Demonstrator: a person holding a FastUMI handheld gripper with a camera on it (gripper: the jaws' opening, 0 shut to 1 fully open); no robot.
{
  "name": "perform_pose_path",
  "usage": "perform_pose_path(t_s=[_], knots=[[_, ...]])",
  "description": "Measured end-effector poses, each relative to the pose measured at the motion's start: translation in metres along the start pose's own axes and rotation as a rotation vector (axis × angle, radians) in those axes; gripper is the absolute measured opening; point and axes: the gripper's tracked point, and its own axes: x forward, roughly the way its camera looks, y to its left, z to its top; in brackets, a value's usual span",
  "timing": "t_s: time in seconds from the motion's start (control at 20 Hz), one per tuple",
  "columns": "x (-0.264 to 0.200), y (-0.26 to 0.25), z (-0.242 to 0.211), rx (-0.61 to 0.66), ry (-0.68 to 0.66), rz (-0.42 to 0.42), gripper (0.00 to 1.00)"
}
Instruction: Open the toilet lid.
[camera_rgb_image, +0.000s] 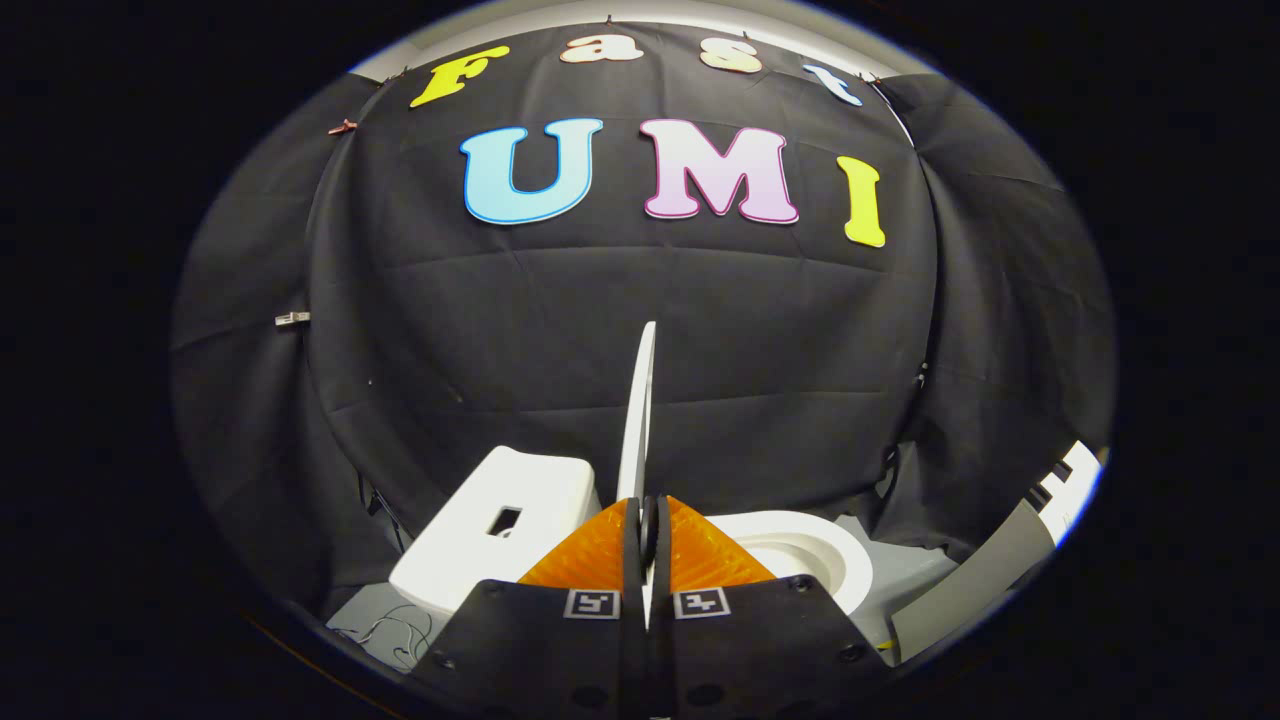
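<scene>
The white toilet lid (640, 400) stands upright, seen edge-on as a thin blade rising from between my fingers. My gripper (648, 525) is shut on the lid's lower edge, both fingers pressing its two faces. To the right of the fingers lies the white seat ring (815, 550) with the bowl opening. Left of the fingers sits the white tank (500, 530) with a small dark rectangular hole in its top.
Black cloth walls close in behind and to both sides of the toilet. A grey and white slanted panel (1010, 560) runs along the right. Thin wires (395, 630) lie on the grey floor to the left of the tank.
</scene>
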Motion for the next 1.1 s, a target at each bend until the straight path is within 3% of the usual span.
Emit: perform_pose_path(t_s=[0.6,1.1], knots=[[0.003,0.102,-0.015,-0.093,-0.031,0.060,0.05],[0.006,0.115,-0.017,-0.112,-0.056,0.065,0.05]])
